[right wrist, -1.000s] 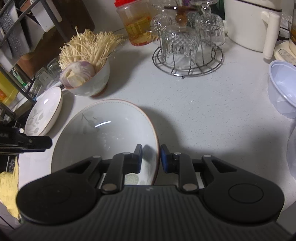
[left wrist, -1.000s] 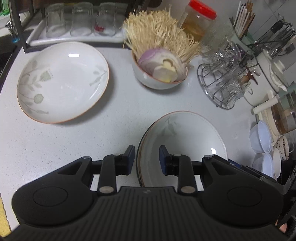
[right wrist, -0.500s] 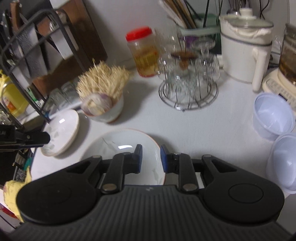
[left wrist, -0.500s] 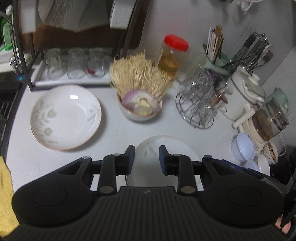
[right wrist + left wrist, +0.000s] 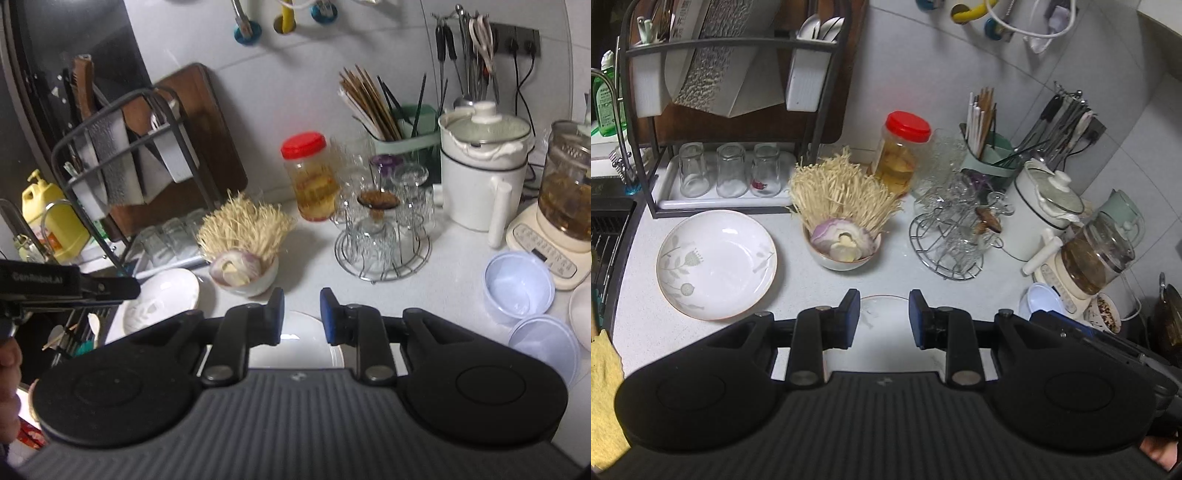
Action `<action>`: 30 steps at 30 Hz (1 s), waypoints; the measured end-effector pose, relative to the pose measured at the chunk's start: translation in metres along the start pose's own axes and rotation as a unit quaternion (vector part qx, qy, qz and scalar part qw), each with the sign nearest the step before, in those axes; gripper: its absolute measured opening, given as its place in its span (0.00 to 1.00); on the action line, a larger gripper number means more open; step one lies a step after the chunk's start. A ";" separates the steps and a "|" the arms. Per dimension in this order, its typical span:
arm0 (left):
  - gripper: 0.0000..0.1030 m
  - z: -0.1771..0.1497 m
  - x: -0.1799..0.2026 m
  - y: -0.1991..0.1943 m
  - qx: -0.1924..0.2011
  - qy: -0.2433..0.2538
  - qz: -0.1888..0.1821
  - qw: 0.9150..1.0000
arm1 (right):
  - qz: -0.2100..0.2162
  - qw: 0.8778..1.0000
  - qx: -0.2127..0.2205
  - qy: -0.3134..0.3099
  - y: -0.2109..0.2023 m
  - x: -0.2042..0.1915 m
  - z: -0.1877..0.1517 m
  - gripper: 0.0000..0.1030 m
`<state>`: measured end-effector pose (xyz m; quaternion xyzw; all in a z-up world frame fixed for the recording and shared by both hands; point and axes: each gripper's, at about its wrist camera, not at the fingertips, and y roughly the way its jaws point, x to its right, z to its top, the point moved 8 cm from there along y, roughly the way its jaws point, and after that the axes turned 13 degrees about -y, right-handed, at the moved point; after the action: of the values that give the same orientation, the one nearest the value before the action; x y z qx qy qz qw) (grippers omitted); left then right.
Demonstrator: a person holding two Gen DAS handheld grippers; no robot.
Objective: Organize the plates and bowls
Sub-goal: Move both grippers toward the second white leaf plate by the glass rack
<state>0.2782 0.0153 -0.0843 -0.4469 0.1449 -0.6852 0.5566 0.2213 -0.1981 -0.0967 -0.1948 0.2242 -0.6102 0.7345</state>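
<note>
Two white leaf-patterned plates lie on the counter. One plate [image 5: 716, 264] lies at the left, the other [image 5: 882, 314] lies low behind my fingers. Between them, further back, stands a white bowl [image 5: 842, 254] of enoki mushrooms and cut onion. My left gripper [image 5: 882, 317] hovers high above the near plate, open, with nothing between its blue pads. In the right wrist view my right gripper [image 5: 302, 314] is also open and empty above that near plate [image 5: 295, 343]. The left plate [image 5: 166, 295] and the bowl [image 5: 255, 280] lie beyond it.
A black dish rack [image 5: 731, 48] with upturned glasses [image 5: 731, 171] lines the back left, with a sink [image 5: 609, 229] beside it. A red-lidded jar [image 5: 901, 155], a wire glass stand [image 5: 949, 240], a white pot [image 5: 1041, 210] and a kettle [image 5: 1097, 251] crowd the right. Translucent plastic bowls [image 5: 519, 284] sit far right.
Both grippers have risen and drawn back from the near plate, so the counter looks smaller and the rack and wall come into view. Jaw gaps are unchanged.
</note>
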 end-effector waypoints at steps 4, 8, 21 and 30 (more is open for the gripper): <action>0.31 -0.003 0.004 -0.012 0.004 0.003 -0.004 1.000 | 0.007 1.000 0.008 -0.001 -0.012 -0.005 0.003 0.24; 0.31 -0.006 0.005 -0.020 0.002 0.002 0.000 1.000 | 0.014 1.000 0.009 -0.004 -0.021 -0.009 0.002 0.24; 0.31 -0.021 0.005 -0.014 -0.006 -0.027 0.010 1.000 | 0.035 0.999 -0.004 -0.017 -0.023 -0.008 -0.004 0.24; 0.31 -0.034 -0.006 -0.024 0.002 -0.050 0.053 0.997 | 0.065 0.997 -0.015 -0.038 -0.020 -0.005 -0.009 0.24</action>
<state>0.2369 0.0185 -0.0892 -0.4714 0.1393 -0.6316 0.5995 0.1987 -0.1966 -0.0923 -0.2144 0.2173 -0.5501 0.7773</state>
